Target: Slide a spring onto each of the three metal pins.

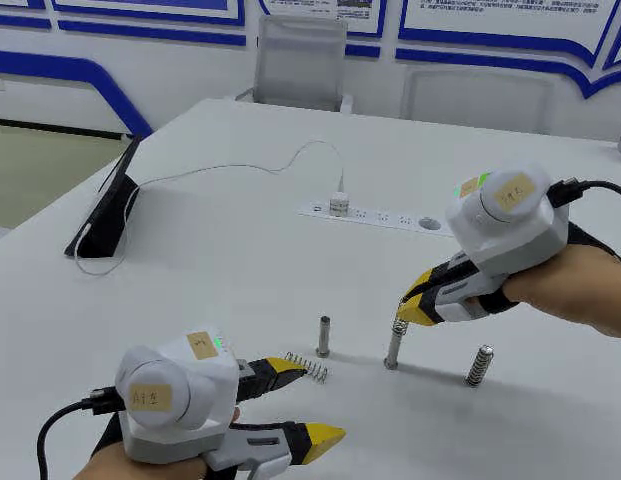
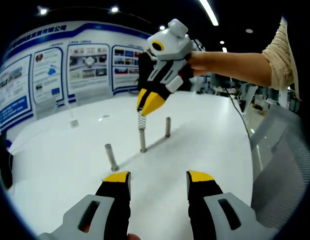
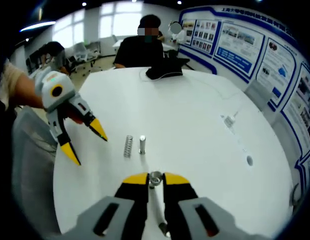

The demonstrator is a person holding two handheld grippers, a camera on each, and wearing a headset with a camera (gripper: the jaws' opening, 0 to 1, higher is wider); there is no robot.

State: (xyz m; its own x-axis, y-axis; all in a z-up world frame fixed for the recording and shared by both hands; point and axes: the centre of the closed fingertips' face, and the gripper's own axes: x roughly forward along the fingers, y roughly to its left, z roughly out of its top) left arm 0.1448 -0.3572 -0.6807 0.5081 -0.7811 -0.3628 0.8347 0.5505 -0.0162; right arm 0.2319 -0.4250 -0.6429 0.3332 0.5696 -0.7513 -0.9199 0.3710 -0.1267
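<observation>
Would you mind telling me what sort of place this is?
Likely an office or showroom meeting room: a large white table, blue-trimmed wall posters, and an office chair.

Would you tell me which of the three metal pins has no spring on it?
The head view's leftmost pin, beside the loose spring; the middle pin has a spring at its top, the rightmost pin wears one.

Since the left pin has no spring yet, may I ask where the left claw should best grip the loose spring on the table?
Probably across the coils near one end of the small metal coil spring, coming from above with the open left claw. It lies on its side on the white table, and this leaves the other end free for the bare grey metal pin.
</observation>
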